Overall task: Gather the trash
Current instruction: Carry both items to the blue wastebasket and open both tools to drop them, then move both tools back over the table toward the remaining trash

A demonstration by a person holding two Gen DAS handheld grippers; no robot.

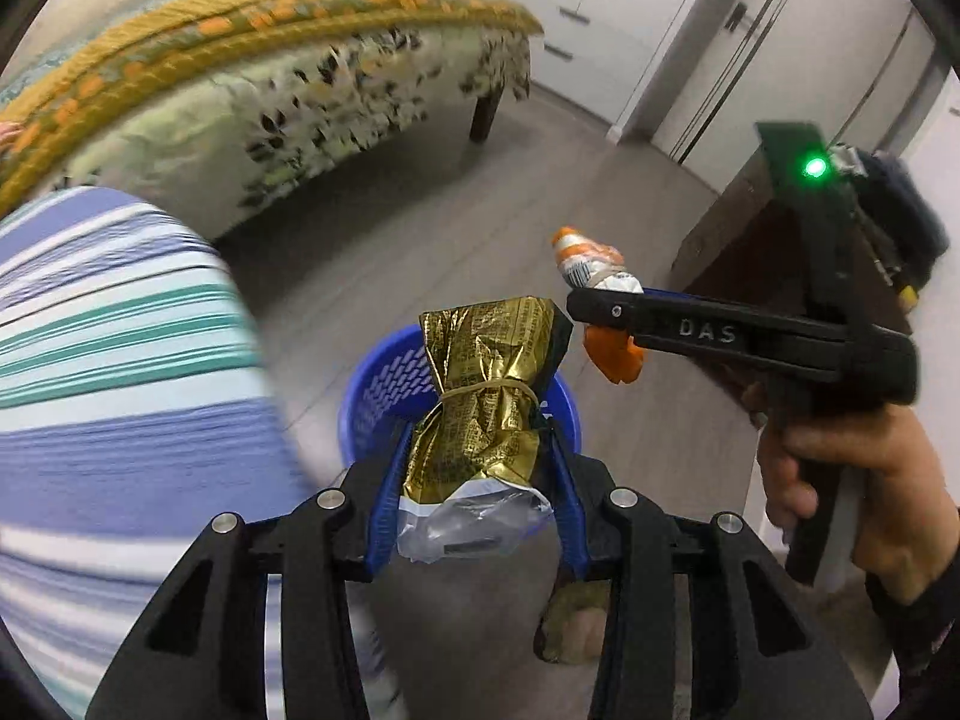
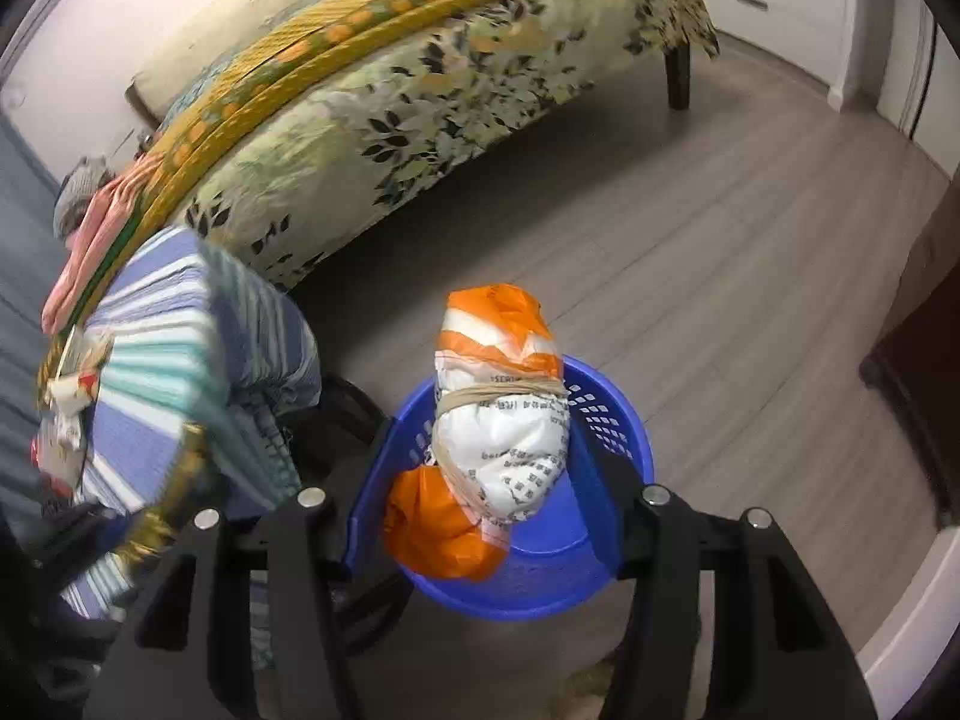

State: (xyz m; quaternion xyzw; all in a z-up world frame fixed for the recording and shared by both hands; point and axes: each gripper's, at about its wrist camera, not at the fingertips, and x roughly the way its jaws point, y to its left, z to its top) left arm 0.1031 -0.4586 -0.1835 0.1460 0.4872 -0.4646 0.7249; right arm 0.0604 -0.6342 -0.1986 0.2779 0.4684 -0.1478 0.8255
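In the left wrist view my left gripper [image 1: 480,429] is shut on a crumpled gold foil packet [image 1: 486,360] bound with a rubber band. The packet hangs over a blue plastic basket [image 1: 372,396] on the floor. My right gripper [image 1: 600,315] comes in from the right in a person's hand [image 1: 840,468], with an orange-and-white wrapper [image 1: 591,261] in its jaws. In the right wrist view that wrapper [image 2: 504,420], tied with rubber bands, sits clamped in the right gripper [image 2: 498,438], directly above the blue basket [image 2: 606,414]. The basket's floor, where visible, is bare.
A bed with a floral cover and yellow blanket [image 2: 420,78] runs along the back. A striped blue and teal fabric bundle [image 2: 180,330] bulks close on the left. Dark wooden furniture [image 1: 750,228] stands at the right, and white cabinets line the far wall. Grey plank floor [image 2: 720,240] surrounds the basket.
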